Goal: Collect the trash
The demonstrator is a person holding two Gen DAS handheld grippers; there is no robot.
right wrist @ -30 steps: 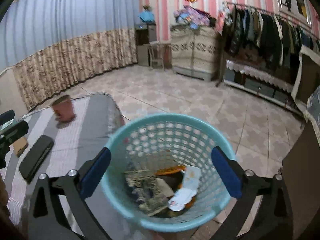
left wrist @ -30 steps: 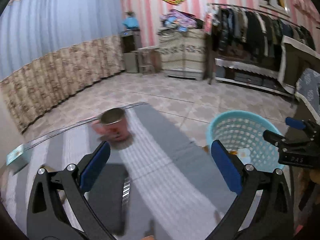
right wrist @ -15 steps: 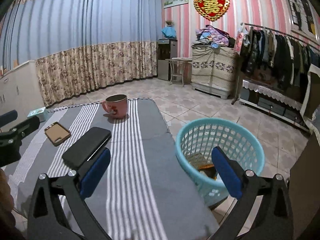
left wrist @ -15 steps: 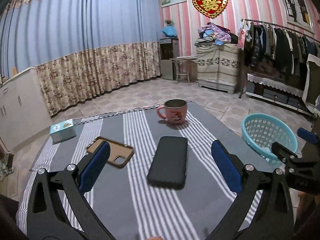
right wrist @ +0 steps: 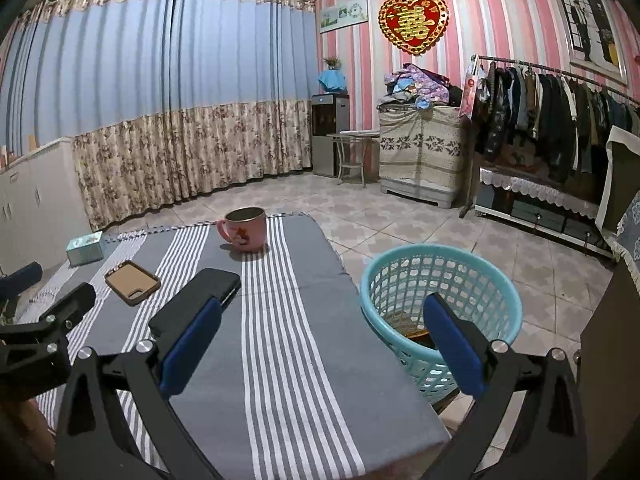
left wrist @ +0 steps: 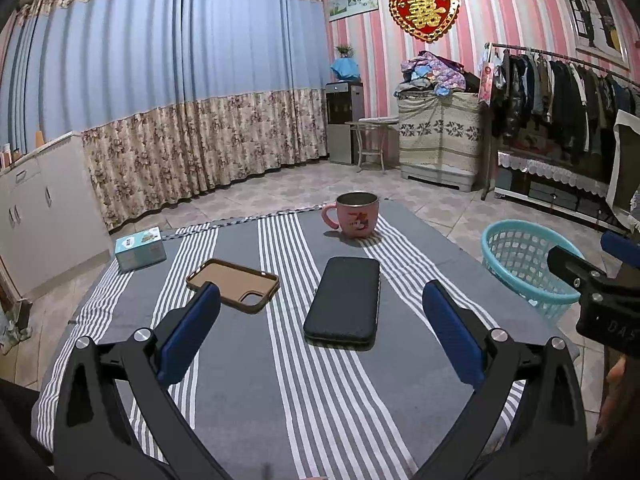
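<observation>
A turquoise mesh basket (right wrist: 440, 300) stands on the floor just off the table's right edge, with some brown trash showing at its bottom; in the left wrist view the basket (left wrist: 520, 264) sits at the right. My left gripper (left wrist: 320, 336) is open and empty over the near part of the striped table, short of the black phone (left wrist: 344, 300). My right gripper (right wrist: 320, 344) is open and empty above the table's right side, its right finger in front of the basket.
On the grey striped tablecloth (left wrist: 280, 380) lie a brown phone case (left wrist: 234, 284), a pink mug (left wrist: 356, 216) at the far edge and a small teal box (left wrist: 140, 248) at the far left. White cabinets (left wrist: 36, 208), curtains and a clothes rack (left wrist: 560, 92) ring the tiled floor.
Both grippers have pulled back and up from the basket and mug. The views now take in the whole table, and the basket looks smaller and farther away.
</observation>
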